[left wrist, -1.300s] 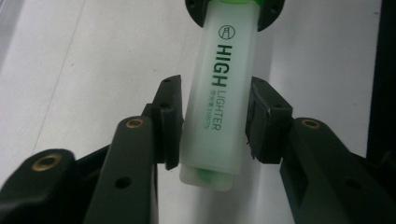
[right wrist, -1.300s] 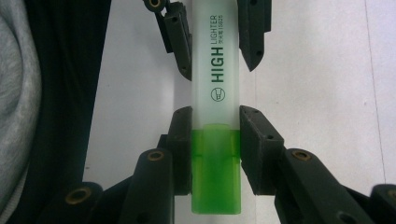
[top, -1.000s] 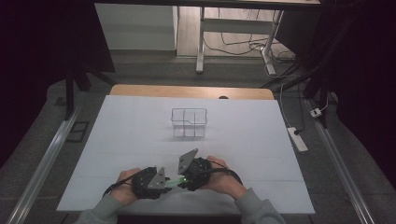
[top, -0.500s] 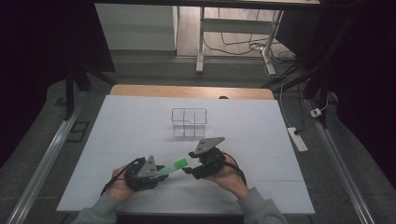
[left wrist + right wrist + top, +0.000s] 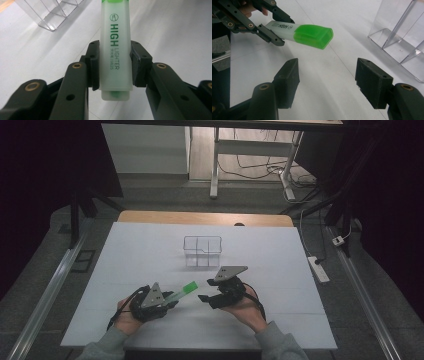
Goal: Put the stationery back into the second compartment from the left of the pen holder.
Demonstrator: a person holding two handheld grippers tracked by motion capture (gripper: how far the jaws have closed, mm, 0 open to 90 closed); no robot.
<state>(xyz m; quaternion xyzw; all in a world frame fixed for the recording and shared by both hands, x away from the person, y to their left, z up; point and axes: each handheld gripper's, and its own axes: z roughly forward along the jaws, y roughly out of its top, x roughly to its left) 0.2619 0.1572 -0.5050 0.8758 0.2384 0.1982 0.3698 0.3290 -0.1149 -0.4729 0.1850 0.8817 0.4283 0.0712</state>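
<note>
One highlighter (image 5: 115,50) is in play, a pale body with a green cap (image 5: 313,36), and it sits clamped between the two jaws of the left gripper (image 5: 167,301). In the left gripper view the pads press on both sides of its barrel near the tail end, with the cap end pointing away toward 12 o'clock. In the high view the highlighter (image 5: 183,290) sticks out from that gripper toward about 2 o'clock, raised off the white table (image 5: 125,250) as far as the dim light lets me judge.

The right gripper (image 5: 206,299) is held just to the 3 o'clock side of the cap, its two jaws spread wide apart with nothing between them. In the right gripper view the cap hangs just beyond the left pad (image 5: 287,80), near it but not touching.

One clear plastic organiser (image 5: 202,251) stands on the table at about 12 o'clock from the two grippers, well apart from them. It seems to be split into three compartments, though the clear walls make the count hard to be sure of. Two hands hold the grippers, one each.
</note>
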